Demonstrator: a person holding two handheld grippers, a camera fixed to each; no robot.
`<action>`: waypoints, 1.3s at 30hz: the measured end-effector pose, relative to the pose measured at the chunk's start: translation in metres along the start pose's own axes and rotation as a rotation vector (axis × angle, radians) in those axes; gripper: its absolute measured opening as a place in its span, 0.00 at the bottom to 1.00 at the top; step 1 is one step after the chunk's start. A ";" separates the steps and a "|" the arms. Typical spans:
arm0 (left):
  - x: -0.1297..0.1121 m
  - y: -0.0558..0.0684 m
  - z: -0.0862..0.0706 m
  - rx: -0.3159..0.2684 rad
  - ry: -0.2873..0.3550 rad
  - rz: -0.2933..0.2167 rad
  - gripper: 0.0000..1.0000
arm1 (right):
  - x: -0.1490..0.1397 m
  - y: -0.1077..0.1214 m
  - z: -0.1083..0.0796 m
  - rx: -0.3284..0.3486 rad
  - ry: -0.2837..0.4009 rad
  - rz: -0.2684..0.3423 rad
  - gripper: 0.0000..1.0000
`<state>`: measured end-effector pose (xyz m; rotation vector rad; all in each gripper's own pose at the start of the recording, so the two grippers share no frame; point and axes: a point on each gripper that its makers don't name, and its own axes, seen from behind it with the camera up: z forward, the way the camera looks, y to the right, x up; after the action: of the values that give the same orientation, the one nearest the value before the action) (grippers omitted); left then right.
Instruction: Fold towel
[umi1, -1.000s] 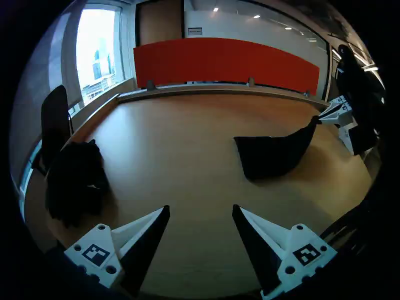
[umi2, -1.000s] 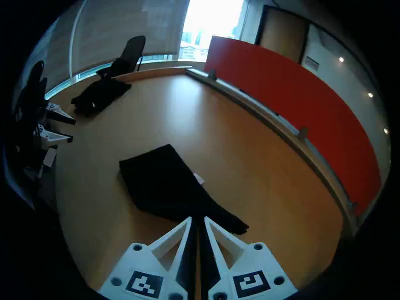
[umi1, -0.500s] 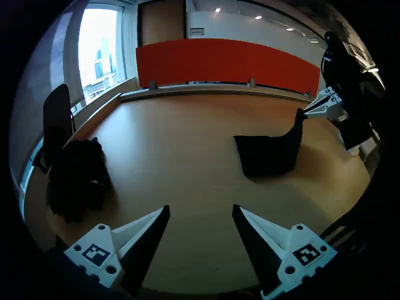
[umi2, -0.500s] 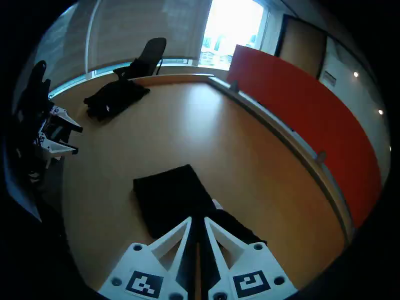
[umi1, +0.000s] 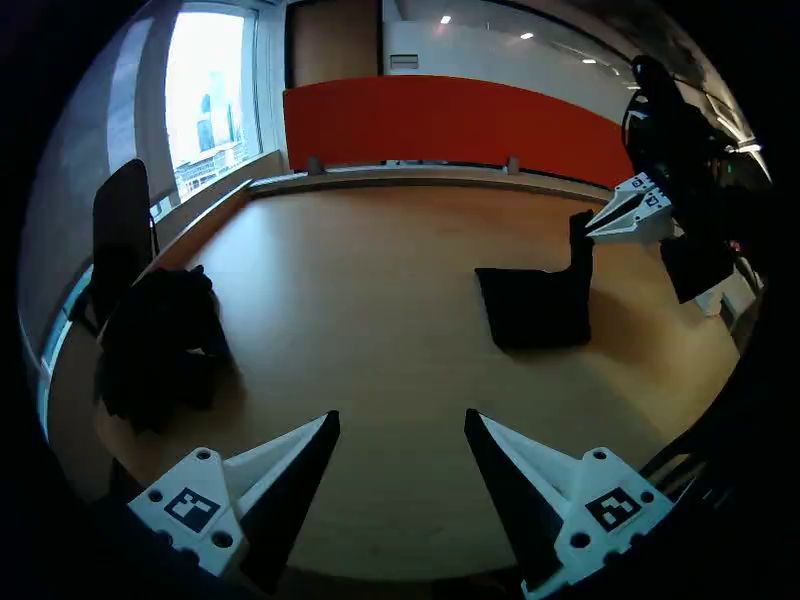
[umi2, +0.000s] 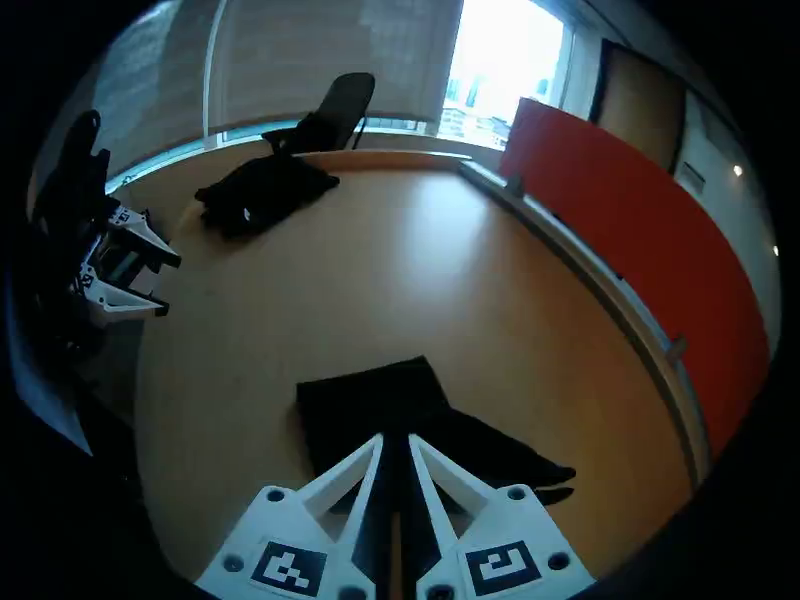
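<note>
The black towel lies on the wooden table, its right edge lifted upright. My right gripper holds that raised edge at the far right of the left gripper view. In the right gripper view the right gripper is shut with dark cloth between its fingers, and the towel spreads just ahead of them, one strip trailing to the right. My left gripper stands open over bare table, well short of the towel. It shows too as the left gripper at the table's near-left edge.
A heap of black cloth sits at the table's left end by a dark chair. A red partition runs along the far edge. A person in dark clothing stands at the right, behind the right gripper.
My right gripper has carried the towel's lifted edge inward over the rest of the cloth, so the towel looks narrower and more upright at that side. The left gripper has stayed open and still.
</note>
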<state>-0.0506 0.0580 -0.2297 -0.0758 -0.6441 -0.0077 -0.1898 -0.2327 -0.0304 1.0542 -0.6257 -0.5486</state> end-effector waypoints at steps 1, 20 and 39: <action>0.000 -0.001 0.000 0.003 0.000 -0.002 0.93 | 0.001 -0.002 0.003 0.008 -0.001 -0.004 0.02; -0.010 -0.011 -0.009 0.041 -0.010 -0.034 0.92 | -0.010 -0.041 0.065 0.125 -0.068 -0.038 0.02; -0.012 -0.011 -0.006 0.036 -0.017 -0.040 0.93 | -0.013 -0.040 0.072 0.102 -0.070 -0.008 0.71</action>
<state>-0.0569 0.0464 -0.2414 -0.0285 -0.6621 -0.0347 -0.2546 -0.2841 -0.0438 1.1375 -0.7176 -0.5672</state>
